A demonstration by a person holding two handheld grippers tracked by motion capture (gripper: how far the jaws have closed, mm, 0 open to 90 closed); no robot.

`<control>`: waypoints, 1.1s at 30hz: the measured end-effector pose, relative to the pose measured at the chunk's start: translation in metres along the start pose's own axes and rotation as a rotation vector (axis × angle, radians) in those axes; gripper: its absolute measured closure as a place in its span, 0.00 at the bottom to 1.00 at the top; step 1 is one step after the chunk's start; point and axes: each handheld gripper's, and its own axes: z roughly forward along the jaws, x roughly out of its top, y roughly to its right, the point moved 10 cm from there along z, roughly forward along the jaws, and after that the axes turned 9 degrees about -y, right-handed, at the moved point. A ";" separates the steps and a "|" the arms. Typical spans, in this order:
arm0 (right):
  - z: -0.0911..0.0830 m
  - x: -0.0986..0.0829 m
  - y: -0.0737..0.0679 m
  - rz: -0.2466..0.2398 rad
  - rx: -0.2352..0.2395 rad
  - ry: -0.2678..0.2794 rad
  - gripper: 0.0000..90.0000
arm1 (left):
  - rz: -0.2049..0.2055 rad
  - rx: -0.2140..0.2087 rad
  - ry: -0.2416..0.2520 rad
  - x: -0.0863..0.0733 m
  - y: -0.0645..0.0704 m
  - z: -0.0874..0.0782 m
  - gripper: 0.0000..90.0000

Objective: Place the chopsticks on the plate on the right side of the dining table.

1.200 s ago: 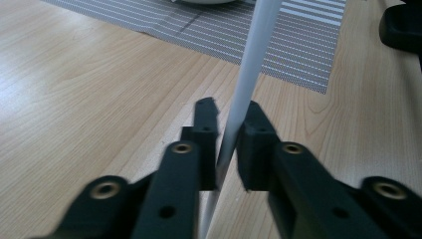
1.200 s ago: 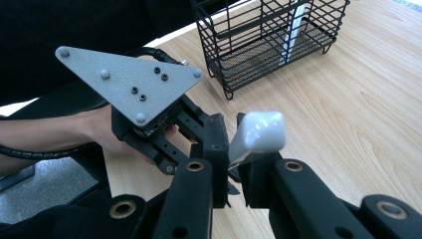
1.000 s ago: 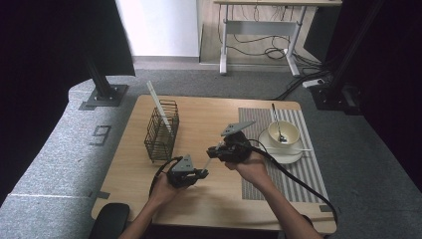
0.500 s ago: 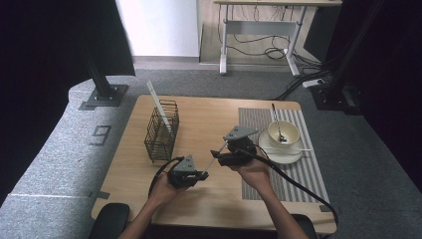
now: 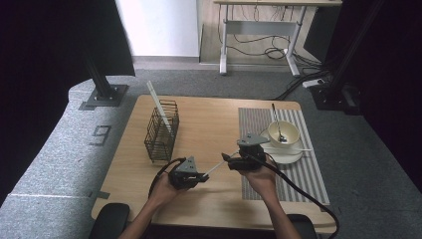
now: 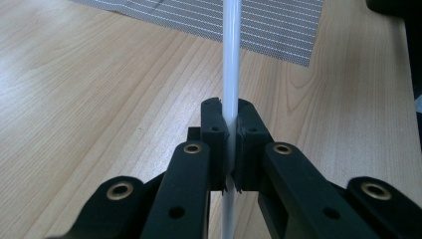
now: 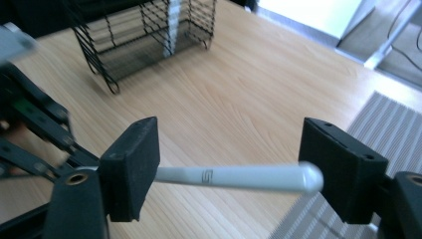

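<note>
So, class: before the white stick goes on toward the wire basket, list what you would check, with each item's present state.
1. Left hand-held gripper shut on white stick: ok.
2. Right hand-held gripper let go, jaws wide apart: ok.
3. Stick's rounded end out from between the right jaws: not ok.
4. Wire basket upright: ok.
5. Room in the basket beside the stick already standing there: cannot tell.

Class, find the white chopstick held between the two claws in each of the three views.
High view: white chopstick, centre, between both claws.
Left gripper view: upright through the middle, clamped.
Right gripper view: lying across, lower middle.
Shared landmark: striped placemat.
</note>
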 end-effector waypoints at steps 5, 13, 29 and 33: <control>0.006 -0.013 0.011 0.011 -0.003 -0.015 0.22 | 0.002 -0.008 -0.006 -0.002 0.000 0.000 0.95; 0.020 -0.032 0.023 0.039 0.011 -0.046 0.20 | 0.004 -0.009 -0.015 -0.005 -0.003 -0.001 0.95; 0.031 -0.054 0.037 0.037 -0.011 -0.126 0.19 | -0.031 0.000 0.003 -0.007 -0.011 -0.010 0.95; 0.034 -0.056 0.035 0.036 -0.001 -0.129 0.19 | -0.031 -0.002 -0.005 -0.009 -0.013 -0.011 0.95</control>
